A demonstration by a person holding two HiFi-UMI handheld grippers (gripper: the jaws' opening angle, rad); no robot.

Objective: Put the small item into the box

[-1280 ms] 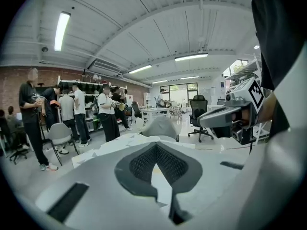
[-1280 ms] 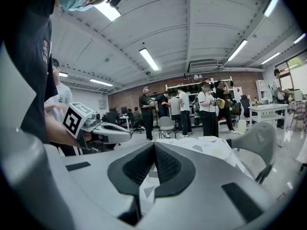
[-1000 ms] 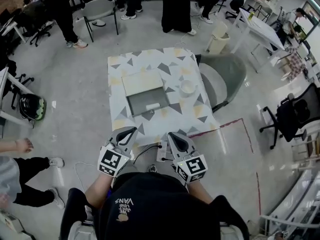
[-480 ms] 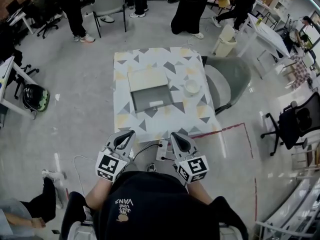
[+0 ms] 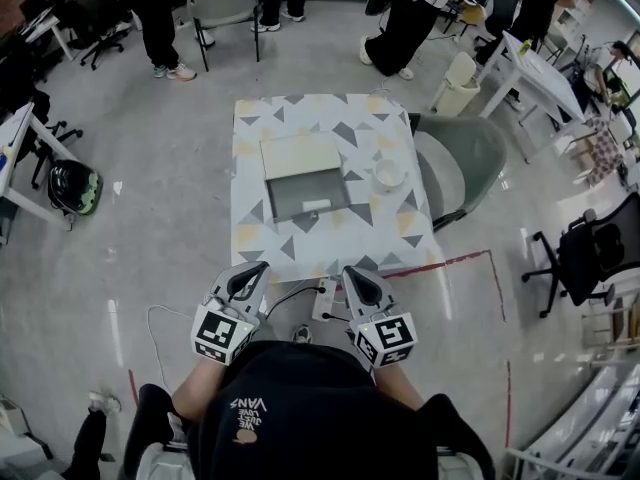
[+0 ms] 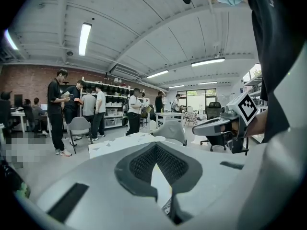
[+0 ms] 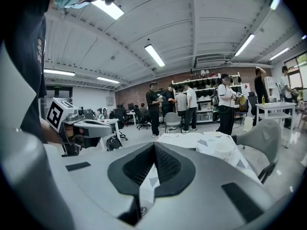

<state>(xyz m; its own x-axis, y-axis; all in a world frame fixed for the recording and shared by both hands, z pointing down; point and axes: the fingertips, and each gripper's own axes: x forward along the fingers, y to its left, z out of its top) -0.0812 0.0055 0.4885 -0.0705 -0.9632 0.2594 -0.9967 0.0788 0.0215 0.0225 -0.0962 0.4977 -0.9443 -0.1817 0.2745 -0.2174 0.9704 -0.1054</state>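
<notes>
A person is holding the left gripper [image 5: 255,271] and the right gripper [image 5: 353,272] side by side close to the body. Both are pointing slightly downward toward the bench [image 5: 262,240] and stopping well short of it. The fingers [image 6: 141,163] of each are pressing together, gripping nothing. The open box [image 5: 285,190] is holding a small pale item [image 5: 312,206], and a round white object [image 5: 388,175] is sitting just beside it. The scene is fitting either an approach before a pick or a retreat after a drop. Any fresh pick would be calling for parted fingers and a long reach.
</notes>
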